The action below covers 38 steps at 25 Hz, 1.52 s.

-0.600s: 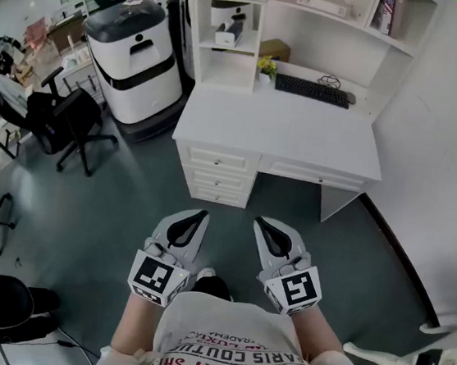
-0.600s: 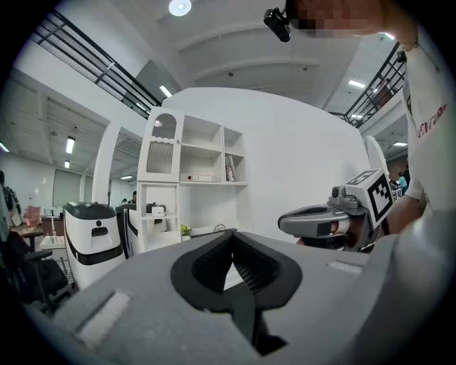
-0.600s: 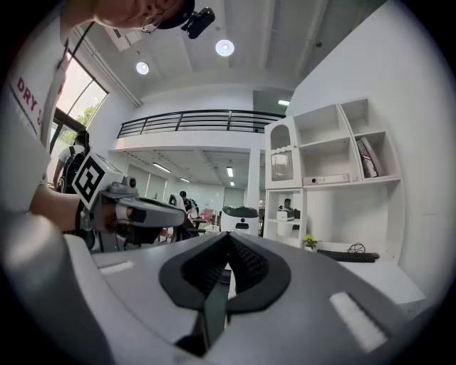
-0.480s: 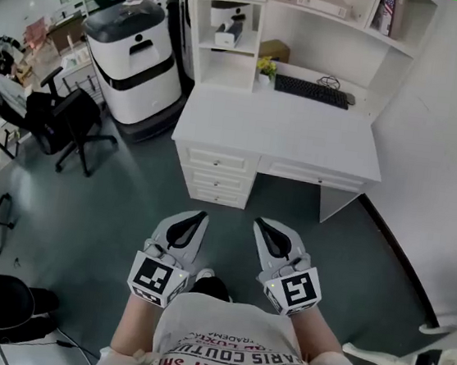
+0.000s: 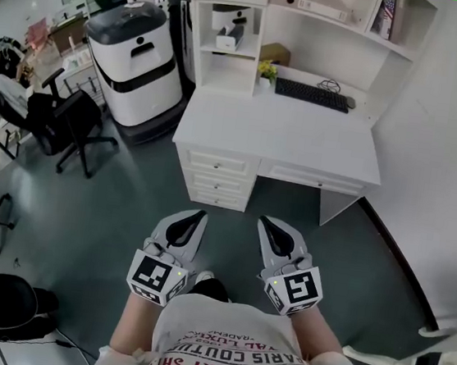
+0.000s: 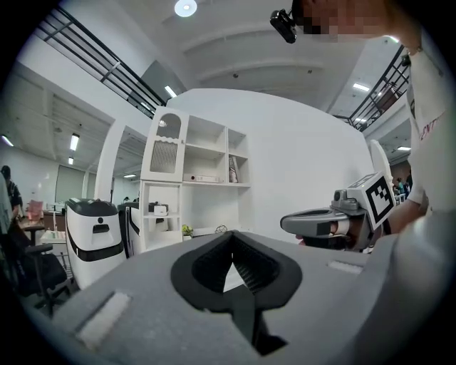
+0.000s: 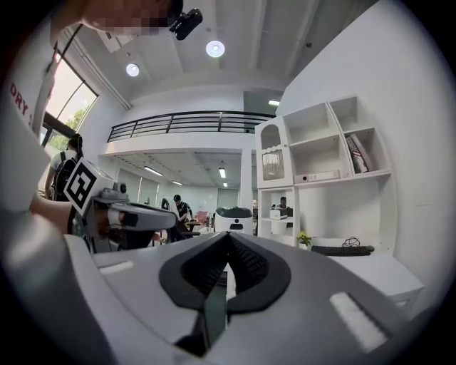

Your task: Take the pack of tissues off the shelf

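Far to the left a black chair (image 5: 64, 120) stands on the green floor. Next to it is a big white and grey machine (image 5: 136, 59).

Our left gripper (image 5: 198, 215) is low down, close to our belly. It points level toward the desk (image 5: 284, 135). Its jaws are squeezed tight together and there is nothing between them.

The shelf (image 5: 227, 55) stands on the far left corner of the desk. In its middle box sits a small white thing with something dark on it. We think this is the pack of tissues (image 5: 224, 41), but it is too small for us to be sure. It is well apart from both grippers, with bare floor and the whole desk top in between.

Our right gripper (image 5: 265, 222) is just beside the left one, also level. Its jaws are pressed together too, and they hold nothing.

More to the right a black keyboard (image 5: 312, 92) lies along the far edge of the desk.

So we think the job has not really begun. Nothing has been taken yet. We would need to walk up to the desk, reach to the shelf, open one gripper, close it on the pack and pull the pack out.
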Each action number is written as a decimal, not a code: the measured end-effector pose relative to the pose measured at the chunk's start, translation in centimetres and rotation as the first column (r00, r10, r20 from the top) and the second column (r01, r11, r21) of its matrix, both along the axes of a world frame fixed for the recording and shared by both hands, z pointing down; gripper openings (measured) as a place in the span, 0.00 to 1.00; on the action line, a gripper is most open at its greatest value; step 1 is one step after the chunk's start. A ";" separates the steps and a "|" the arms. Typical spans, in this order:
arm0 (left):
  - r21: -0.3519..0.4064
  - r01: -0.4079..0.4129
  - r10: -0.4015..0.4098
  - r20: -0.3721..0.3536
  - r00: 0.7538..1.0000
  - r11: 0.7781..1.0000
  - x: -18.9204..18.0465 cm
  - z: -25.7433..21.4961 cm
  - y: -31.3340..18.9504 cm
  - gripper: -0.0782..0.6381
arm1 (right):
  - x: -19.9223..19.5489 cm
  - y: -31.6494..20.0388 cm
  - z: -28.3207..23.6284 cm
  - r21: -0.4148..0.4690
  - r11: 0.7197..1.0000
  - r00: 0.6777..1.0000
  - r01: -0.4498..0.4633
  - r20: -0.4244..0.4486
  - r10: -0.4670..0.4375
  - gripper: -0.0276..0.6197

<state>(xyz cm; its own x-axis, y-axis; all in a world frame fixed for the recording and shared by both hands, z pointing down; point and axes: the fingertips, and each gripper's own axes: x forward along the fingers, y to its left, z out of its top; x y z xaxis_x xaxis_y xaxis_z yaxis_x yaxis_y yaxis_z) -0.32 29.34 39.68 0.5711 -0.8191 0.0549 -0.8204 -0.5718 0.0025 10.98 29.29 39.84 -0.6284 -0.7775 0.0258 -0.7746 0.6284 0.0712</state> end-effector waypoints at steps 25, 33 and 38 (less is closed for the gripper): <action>0.045 0.113 -0.107 -0.113 0.988 0.993 -5.6 -1.1 -23.3 0.77 | -2.7 -21.7 2.2 -0.062 0.996 0.998 -0.063 -0.028 0.061 0.05; 0.061 0.098 -0.090 -0.127 0.988 0.993 -9.2 -2.7 -37.1 0.77 | -6.5 -34.8 0.1 -0.035 0.996 0.996 -0.082 -0.049 0.080 0.05; 0.058 0.085 -0.079 -0.109 0.991 0.995 -10.7 -2.7 -44.0 0.77 | -7.8 -42.0 -0.4 -0.030 0.994 0.993 -0.108 -0.044 0.107 0.05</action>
<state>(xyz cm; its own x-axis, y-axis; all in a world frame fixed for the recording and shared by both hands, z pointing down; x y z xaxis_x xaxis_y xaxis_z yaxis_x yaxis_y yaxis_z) -11.07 -14.68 36.95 0.5017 -0.8633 -0.0549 -0.8615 -0.5044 0.0588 3.17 -12.66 39.44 -0.5391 -0.8388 0.0763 -0.8345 0.5442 0.0864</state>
